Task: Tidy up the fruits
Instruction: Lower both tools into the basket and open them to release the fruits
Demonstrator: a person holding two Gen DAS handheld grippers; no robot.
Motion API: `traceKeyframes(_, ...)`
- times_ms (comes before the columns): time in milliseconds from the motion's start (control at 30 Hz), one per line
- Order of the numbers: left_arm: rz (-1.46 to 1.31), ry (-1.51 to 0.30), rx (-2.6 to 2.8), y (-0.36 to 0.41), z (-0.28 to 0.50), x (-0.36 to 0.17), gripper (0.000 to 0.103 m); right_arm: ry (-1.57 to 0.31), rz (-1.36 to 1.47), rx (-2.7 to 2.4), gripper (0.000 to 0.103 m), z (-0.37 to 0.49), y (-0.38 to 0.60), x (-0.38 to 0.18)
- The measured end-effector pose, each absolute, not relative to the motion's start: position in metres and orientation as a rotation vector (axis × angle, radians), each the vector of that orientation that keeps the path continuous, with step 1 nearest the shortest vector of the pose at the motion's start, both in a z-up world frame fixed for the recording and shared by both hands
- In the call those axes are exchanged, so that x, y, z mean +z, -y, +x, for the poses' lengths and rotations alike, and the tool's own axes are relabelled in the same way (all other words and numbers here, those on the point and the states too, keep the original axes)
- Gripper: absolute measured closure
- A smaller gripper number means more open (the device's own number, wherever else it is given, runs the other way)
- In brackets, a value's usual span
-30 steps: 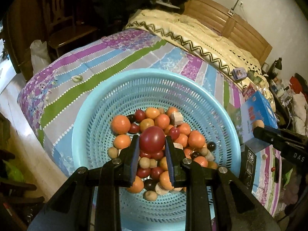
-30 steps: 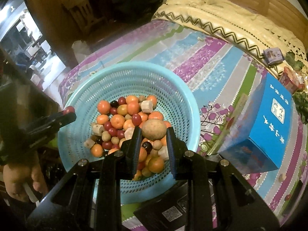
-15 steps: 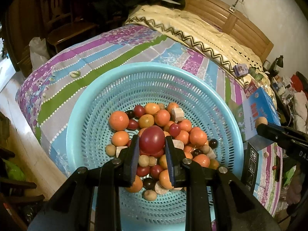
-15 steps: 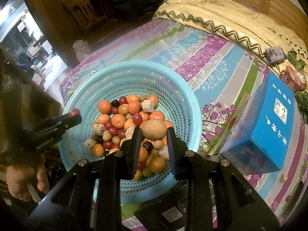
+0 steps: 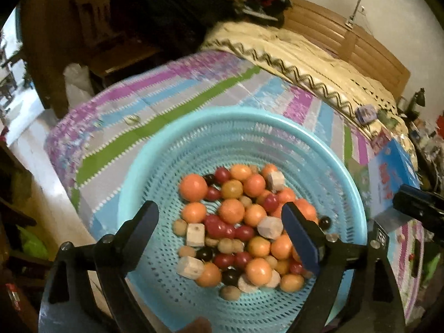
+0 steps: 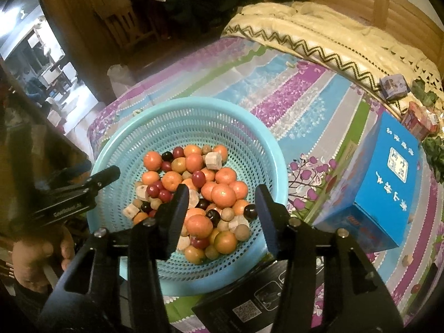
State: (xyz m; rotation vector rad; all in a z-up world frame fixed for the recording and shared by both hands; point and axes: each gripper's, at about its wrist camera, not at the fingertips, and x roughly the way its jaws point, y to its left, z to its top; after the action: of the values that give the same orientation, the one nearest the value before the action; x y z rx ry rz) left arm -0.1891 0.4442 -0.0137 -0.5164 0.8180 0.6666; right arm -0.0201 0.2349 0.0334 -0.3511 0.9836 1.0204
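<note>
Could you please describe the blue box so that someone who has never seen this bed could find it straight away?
Start from the striped bedspread and find the round turquoise basket of fruit. The blue box stands on the bedspread to the basket's right in the right wrist view, apart from its rim. It is the only large rectangular carton there, bright blue with a white label and white characters on top.

Landmark: blue basket (image 6: 266, 149). Its open top was unobstructed above the fruit pile (image 6: 194, 188), which filled the basket floor. Blue box (image 6: 383, 183) stood close beside the basket's right rim, narrowing passage there. Black carton (image 6: 249, 302) lay against the near rim. Striped bedcover (image 6: 277, 88) beyond the far rim lay bare.
</note>
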Motion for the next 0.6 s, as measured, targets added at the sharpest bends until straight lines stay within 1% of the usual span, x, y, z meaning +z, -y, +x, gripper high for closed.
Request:
traceKeyframes(100,-0.479,-0.809,0.724,-0.443,-0.19,-0.009,0.01,-0.952,-0.347,1.018,0.052,-0.023,-0.231,0.04)
traceKeyframes(200,-0.466,-0.766,0.729,-0.439,-0.193,-0.001,0.0,-0.918,-0.328,1.009,0.052,-0.026,-0.224,0.048)
traceKeyframes(400,-0.41,-0.718,0.751,-0.426,-0.193,0.013,0.0,-0.846,-0.315,0.976,0.051,-0.033,-0.21,0.059)
traceKeyframes(600,-0.4,-0.716,0.765,-0.42,-0.192,0.016,0.0,-0.787,-0.318,0.963,0.051,-0.04,-0.2,0.07)
